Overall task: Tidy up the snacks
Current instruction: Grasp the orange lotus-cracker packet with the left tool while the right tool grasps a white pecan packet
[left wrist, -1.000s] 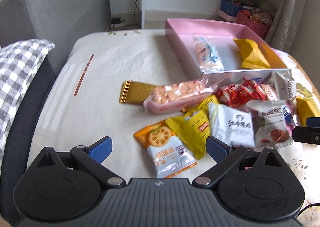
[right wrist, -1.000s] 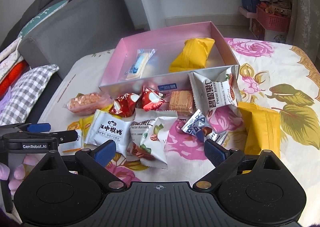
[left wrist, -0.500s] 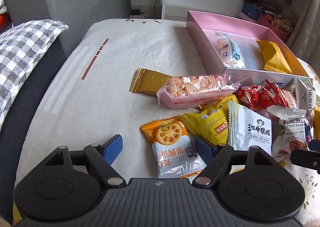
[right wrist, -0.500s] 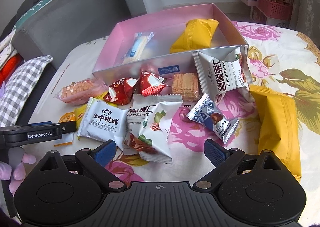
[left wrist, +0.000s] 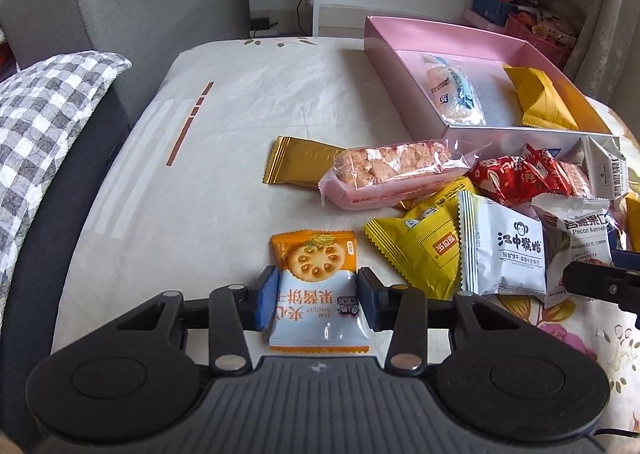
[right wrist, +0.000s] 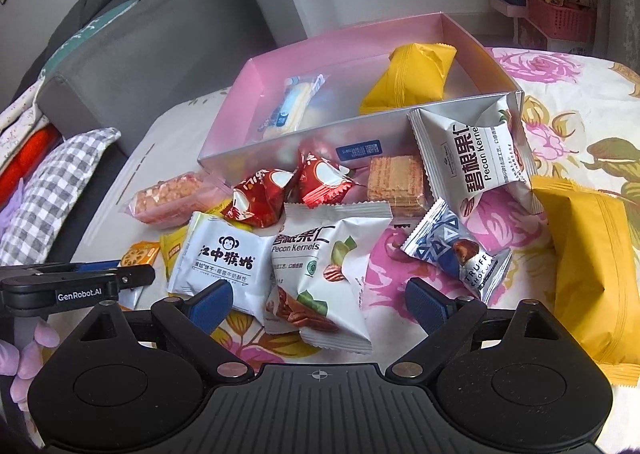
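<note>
An orange and white jam biscuit packet (left wrist: 316, 266) lies on the cloth-covered table. My left gripper (left wrist: 318, 294) is closing on it, and its blue pads touch the packet's two side edges. My right gripper (right wrist: 318, 304) stands wide over a white pecan kernels packet (right wrist: 320, 274); its jaws are closing a little and its pads are clear of the packet. The pink box (right wrist: 348, 34) at the back holds a yellow packet (right wrist: 408, 78) and a clear blue-printed packet (right wrist: 292, 106).
Loose snacks lie in front of the box: a white monkey-logo packet (right wrist: 224, 258), red packets (right wrist: 260, 202), a pink cracker pack (left wrist: 384, 170), a gold wrapper (left wrist: 300, 162), a large yellow bag (right wrist: 588, 274). A grey sofa (left wrist: 140, 14) and checked pillow (left wrist: 44, 106) stand at the left.
My left gripper's fingers have come together from wide apart onto the sides of the jam biscuit packet. My right gripper has sunk slightly toward the pecan packet.
</note>
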`<state>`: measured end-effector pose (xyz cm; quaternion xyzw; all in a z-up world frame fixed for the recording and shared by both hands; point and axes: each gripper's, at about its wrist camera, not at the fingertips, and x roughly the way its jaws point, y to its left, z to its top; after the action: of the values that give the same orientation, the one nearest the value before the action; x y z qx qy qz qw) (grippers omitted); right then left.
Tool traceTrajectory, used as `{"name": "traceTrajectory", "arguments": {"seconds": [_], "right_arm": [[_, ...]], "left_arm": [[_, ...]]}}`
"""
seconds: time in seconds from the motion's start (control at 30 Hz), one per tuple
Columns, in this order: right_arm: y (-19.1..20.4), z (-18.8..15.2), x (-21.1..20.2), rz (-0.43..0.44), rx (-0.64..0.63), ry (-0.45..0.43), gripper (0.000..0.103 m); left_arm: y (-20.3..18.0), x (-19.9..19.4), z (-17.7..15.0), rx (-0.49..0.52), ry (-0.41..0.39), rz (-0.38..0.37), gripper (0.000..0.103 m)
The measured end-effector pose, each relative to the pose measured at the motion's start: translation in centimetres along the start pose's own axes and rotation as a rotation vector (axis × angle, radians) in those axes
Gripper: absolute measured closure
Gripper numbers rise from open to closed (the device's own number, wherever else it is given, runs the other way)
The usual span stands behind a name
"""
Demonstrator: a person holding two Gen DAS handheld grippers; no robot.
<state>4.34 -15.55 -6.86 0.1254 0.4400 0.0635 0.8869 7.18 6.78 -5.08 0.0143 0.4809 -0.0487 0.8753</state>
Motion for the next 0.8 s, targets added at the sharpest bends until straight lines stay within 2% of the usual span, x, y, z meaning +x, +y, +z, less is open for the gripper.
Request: {"name": "traceTrajectory", "arguments": {"seconds": [0.1, 0.2, 0.27, 0.3, 0.8], "right_arm": [[0.1, 0.0, 0.0, -0.011, -0.004, -0.006, 0.019], [0.2, 0.1, 0.0, -0.027, -0.012, -0.009, 0.033], [0.1, 0.2, 0.0, -0.031, -0.015, -0.008, 0.053], [0.1, 0.2, 0.0, -0.027, -0.014, -0.007, 0.058], [0.8, 0.7, -1.3, -0.009, -0.040, 0.011, 0.072]], "left_arm": [[0.0, -0.1, -0.1, 0.002, 0.000, 0.005, 0.065], [-0.2, -0.2, -0.1, 0.007, 0.001, 0.009, 0.066], [-0.3, -0.2, -0.2, 0.008, 0.002, 0.010, 0.066], [-0.3, -0.2, -0.2, 0.008, 0.002, 0.010, 0.066], [0.0, -0.9, 0.0, -0.014, 0.004, -0.004, 0.067]]}}
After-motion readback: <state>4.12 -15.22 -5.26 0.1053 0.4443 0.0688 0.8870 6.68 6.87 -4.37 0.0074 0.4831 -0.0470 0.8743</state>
